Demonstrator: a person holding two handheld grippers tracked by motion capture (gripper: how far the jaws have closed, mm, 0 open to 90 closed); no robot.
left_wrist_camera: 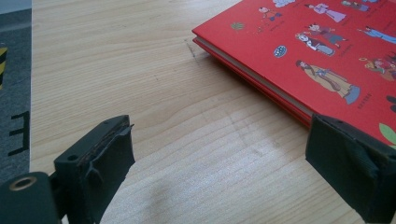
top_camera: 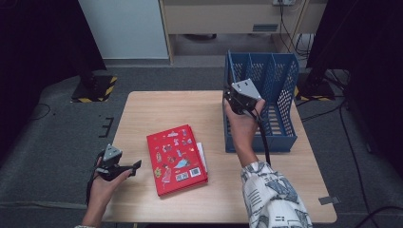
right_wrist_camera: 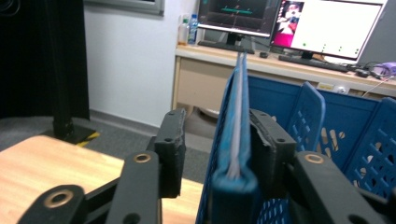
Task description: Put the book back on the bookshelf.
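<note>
Wood, plastic and glossy card

The table is pale, matt wood grain; the red book has a smooth glossy cover; the blue rack is perforated plastic; the floor looks like rough grey carpet.

- The light wooden worktop stands on grey carpet floor.
- A small grey strip of tape sits at the worktop's right edge, near its near right corner.
- Black tape marks are on the floor just off the worktop's left edge.
- Two black stands rise from yellow-and-black striped bases, one beyond the far left corner and one beyond the far right corner.
- A white panel stands behind the worktop's far edge.
- A beige desk further back carries two monitors and bottles.
- Black cables trail over the floor to the right.
</note>
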